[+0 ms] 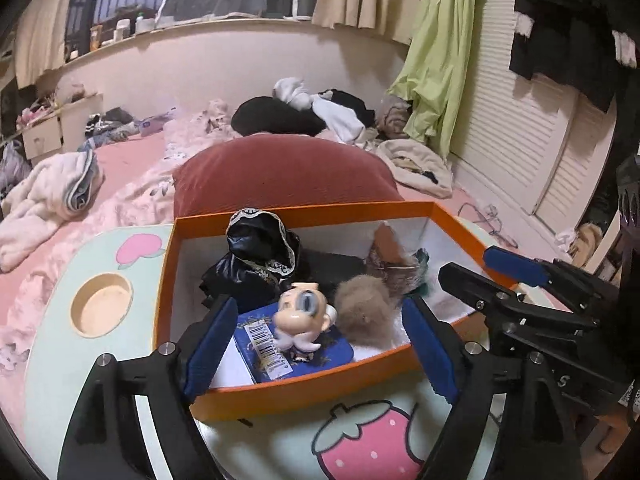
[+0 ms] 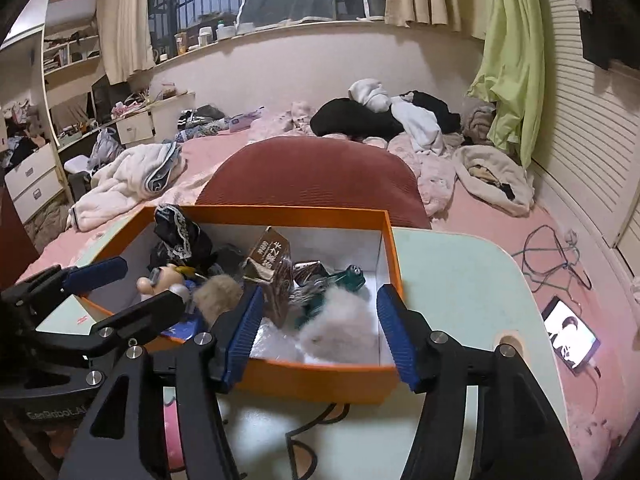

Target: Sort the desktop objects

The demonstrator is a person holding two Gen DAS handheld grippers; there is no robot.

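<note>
Now both grippers hover at the near wall of the orange box (image 1: 280, 390), which sits on the tabletop (image 1: 52, 344) as the bin for the clutter. At its left lies a black lace cloth (image 1: 260, 252). Next, the left gripper (image 1: 320, 344) has its fingers wide and empty, framing a big-eyed figurine (image 1: 302, 314) on a blue card (image 1: 312, 354), probably just set there. A tan pom-pom (image 1: 364, 308) sits beside it. Further right, the right gripper (image 2: 318, 332), fingers moderately apart and holding nothing, straddles a grey fluff ball (image 2: 340, 332) near foil packets (image 2: 276, 276) and keys (image 2: 348, 276).
</note>
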